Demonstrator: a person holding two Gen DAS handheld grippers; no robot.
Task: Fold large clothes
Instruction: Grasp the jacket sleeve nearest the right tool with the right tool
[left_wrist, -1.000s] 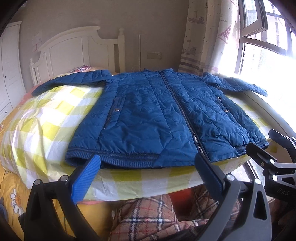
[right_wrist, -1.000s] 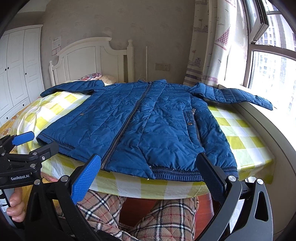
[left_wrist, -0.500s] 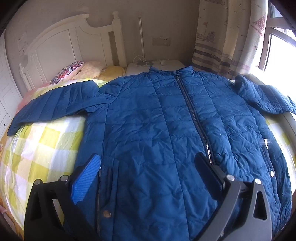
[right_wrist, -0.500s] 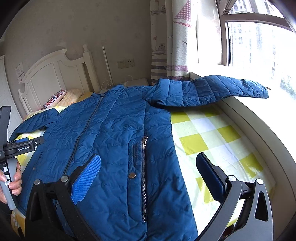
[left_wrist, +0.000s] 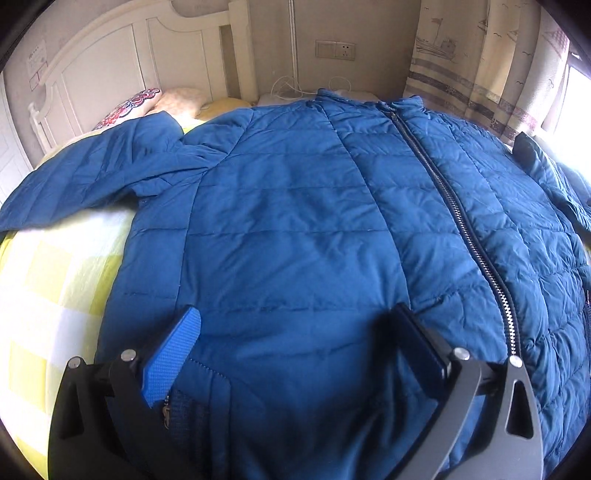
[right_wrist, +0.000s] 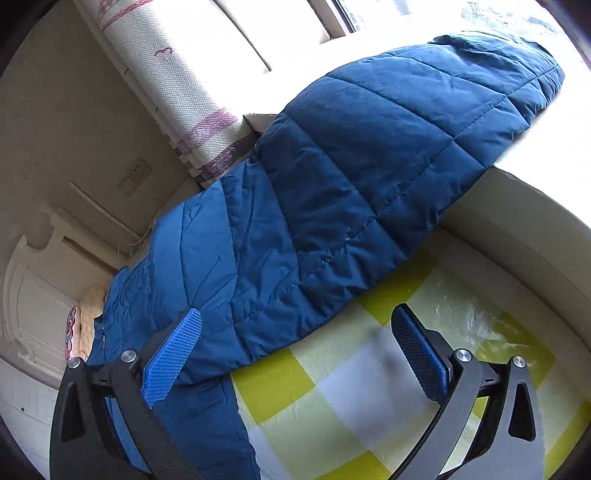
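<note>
- Setting: home bedroom.
- Bed (left_wrist: 44, 295): yellow-and-white checked cover, white panelled headboard (left_wrist: 122, 62) at its head edge.
- Pillows (left_wrist: 129, 107): patterned, against the headboard.
- Wall sockets (left_wrist: 335, 50); white cable below them.
- Printed curtain (left_wrist: 480, 66) beside a bright window (right_wrist: 369, 14).

You see a yellow-checked sheet (right_wrist: 332, 398) on the bed, pillows (left_wrist: 147, 103) against the white headboard (left_wrist: 122, 62), a wall socket (left_wrist: 335, 50) above white cables (left_wrist: 291, 88), and a patterned curtain (left_wrist: 480, 66).
</note>
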